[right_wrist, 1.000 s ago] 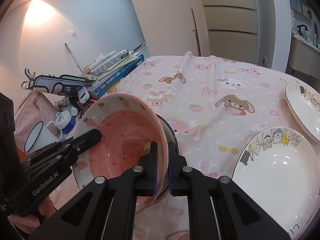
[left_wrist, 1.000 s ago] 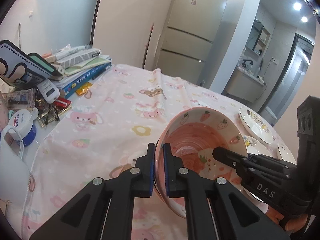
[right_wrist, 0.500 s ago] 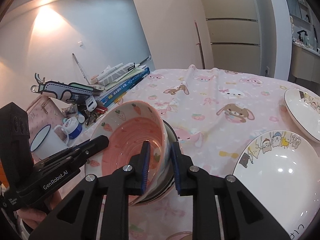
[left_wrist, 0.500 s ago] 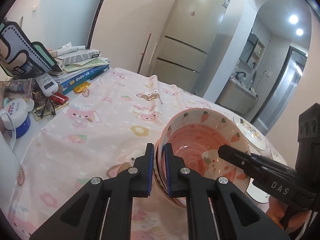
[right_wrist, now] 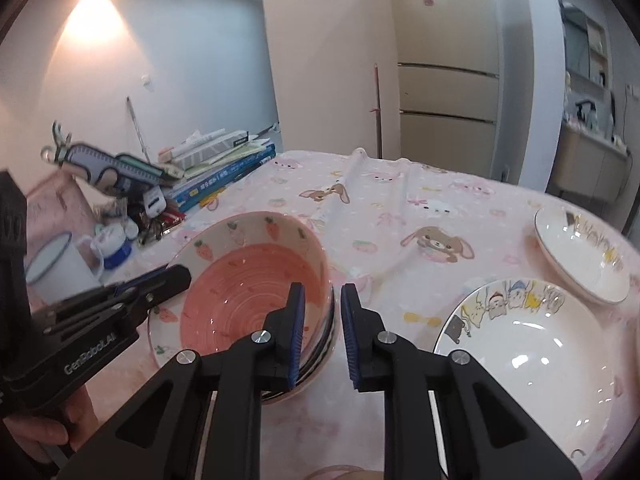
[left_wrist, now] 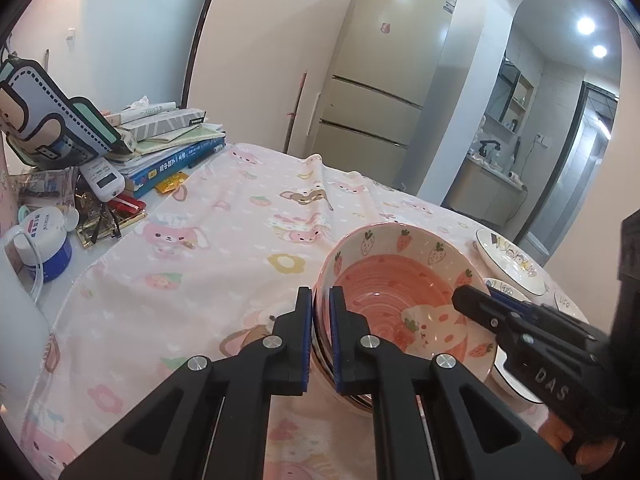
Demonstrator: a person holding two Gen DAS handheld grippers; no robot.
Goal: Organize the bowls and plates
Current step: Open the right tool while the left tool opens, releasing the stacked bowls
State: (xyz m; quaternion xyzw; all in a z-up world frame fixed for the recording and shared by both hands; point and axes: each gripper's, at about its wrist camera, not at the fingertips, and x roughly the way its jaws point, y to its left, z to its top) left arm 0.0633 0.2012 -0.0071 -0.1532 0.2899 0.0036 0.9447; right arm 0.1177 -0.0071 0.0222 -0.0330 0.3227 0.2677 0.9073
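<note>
Two grippers flank my pink bowl point(left_wrist: 400, 312), which sits on the table point(left_wrist: 224, 264). The left gripper point(left_wrist: 319, 336) clamps the bowl's nine o'clock rim. The right gripper point(right_wrist: 323, 334) straddles the three o'clock rim, closing, pads not yet pressing. White plates point(right_wrist: 532, 360) lie farther right.

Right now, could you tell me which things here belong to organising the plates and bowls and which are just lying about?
Job: pink bowl, near plate, far plate.
Lying about: book stack, white mug, jar.
</note>
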